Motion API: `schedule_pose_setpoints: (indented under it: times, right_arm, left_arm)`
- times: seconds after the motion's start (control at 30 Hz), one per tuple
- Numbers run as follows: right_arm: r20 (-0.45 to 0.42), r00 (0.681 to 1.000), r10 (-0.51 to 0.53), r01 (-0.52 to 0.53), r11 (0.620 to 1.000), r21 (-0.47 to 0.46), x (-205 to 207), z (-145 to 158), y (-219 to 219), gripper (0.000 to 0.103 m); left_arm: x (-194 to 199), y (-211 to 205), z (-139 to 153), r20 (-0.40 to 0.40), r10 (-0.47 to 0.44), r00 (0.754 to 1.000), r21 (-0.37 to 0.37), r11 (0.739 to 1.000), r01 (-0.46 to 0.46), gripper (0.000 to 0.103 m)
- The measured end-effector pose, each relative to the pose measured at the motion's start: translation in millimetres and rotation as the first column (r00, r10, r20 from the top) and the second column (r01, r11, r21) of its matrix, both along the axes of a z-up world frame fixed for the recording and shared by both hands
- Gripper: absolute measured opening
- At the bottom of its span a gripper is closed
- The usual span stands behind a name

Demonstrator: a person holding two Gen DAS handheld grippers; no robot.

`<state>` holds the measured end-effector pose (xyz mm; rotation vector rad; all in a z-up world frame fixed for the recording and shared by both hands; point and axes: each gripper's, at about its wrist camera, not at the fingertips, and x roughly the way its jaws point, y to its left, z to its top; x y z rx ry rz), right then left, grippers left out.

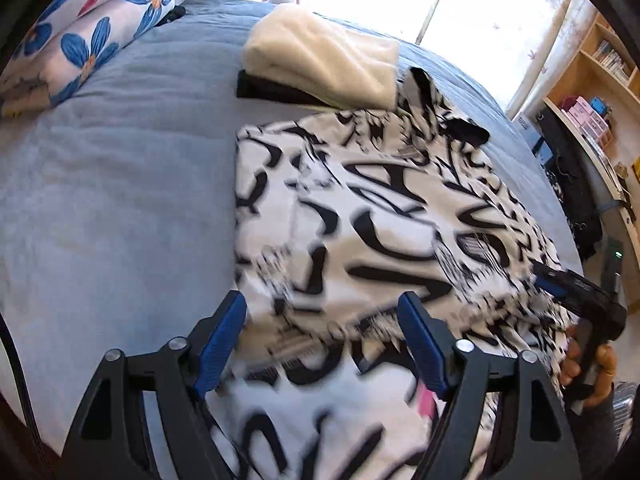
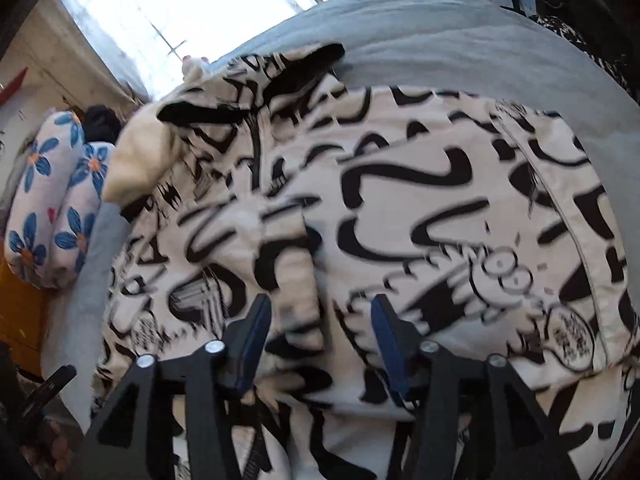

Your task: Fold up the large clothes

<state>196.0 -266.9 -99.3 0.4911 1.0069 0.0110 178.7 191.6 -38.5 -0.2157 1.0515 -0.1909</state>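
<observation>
On the left of the bed (image 1: pixel 100 168), floral pillows (image 1: pixel 92 36) lie at the head. Further right a cream garment (image 1: pixel 320 64) sits neatly folded on a dark one (image 1: pixel 272 90), so part of the pile looks done. The black-and-white printed garment (image 1: pixel 360 208) lies spread on the bed just beside that stack, its left side turned in to a straight edge; I judge it partly folded, with at least a crosswise fold left.

The left gripper (image 1: pixel 322 344) hangs over the near hem with jaws wide apart, pressing on nothing. At the right edge, the right gripper (image 2: pixel 318 344) has jaws partly apart over the cloth, nothing clamped.

Motion blur smears the print and near hem. Both gripper bodies hide the nearest edge. Whether sleeves are tucked under cannot be told.
</observation>
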Motion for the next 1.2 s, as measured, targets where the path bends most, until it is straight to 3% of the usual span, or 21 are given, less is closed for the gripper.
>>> schedule_pose_setpoints:
  times: [0.17, 0.43, 0.47, 0.5, 0.57, 0.67, 0.8, 0.9, 1.0, 1.1, 1.2]
  right_arm:
    - [0.001, 0.999, 0.035, -0.035, 0.999, 0.022, 42, 0, 6, 0.053]
    - [-0.058, 0.990, 0.131, -0.127, 0.989, 0.071, 76, -29, 16, 0.053]
    - [-0.046, 0.989, 0.140, -0.137, 0.989, 0.056, 77, -29, 18, 0.046]
    - [-0.033, 0.988, 0.153, -0.153, 0.988, 0.013, 79, -26, 22, 0.024]
    - [0.007, 0.985, 0.175, -0.174, 0.982, -0.067, 81, -16, 29, 0.024]
    - [0.096, 0.982, 0.165, -0.154, 0.982, -0.111, 85, -1, 29, 0.021]
    - [0.117, 0.982, 0.149, -0.128, 0.977, -0.170, 100, -7, 32, 0.021]
    - [0.066, 0.987, 0.145, -0.129, 0.971, -0.202, 111, -29, 36, 0.021]
    - [0.015, 0.991, 0.133, -0.128, 0.976, -0.177, 115, -39, 33, 0.026]
    - [-0.004, 0.997, 0.078, -0.078, 0.988, -0.131, 106, -25, 22, 0.032]
    - [0.001, 0.997, 0.073, -0.072, 0.991, -0.112, 86, -8, 13, 0.043]
  left_arm:
    - [68, 21, -24, -0.043, 0.026, 0.999, 0.057, 0.998, -0.024, 0.077]
    - [148, 34, -80, -0.165, 0.058, 0.985, 0.041, 0.998, -0.052, 0.077]
    - [151, 33, -83, -0.162, 0.059, 0.985, 0.043, 0.998, -0.053, 0.076]
    - [156, 32, -84, -0.144, 0.067, 0.987, 0.047, 0.997, -0.061, 0.070]
    - [162, 29, -81, -0.103, 0.057, 0.993, 0.027, 0.998, -0.054, 0.015]
    - [171, 20, -75, -0.064, 0.065, 0.996, 0.053, 0.997, -0.061, 0.008]
    - [173, 3, -77, 0.008, 0.065, 0.998, 0.150, 0.987, -0.065, 0.007]
    - [174, 4, -83, 0.040, 0.082, 0.996, 0.157, 0.984, -0.087, 0.007]
    - [171, 7, -84, 0.031, 0.089, 0.996, 0.146, 0.985, -0.093, 0.009]
    - [171, 13, -76, -0.042, 0.096, 0.995, 0.121, 0.989, -0.090, 0.022]
    - [153, 22, -59, -0.079, 0.081, 0.994, 0.050, 0.996, -0.077, 0.035]
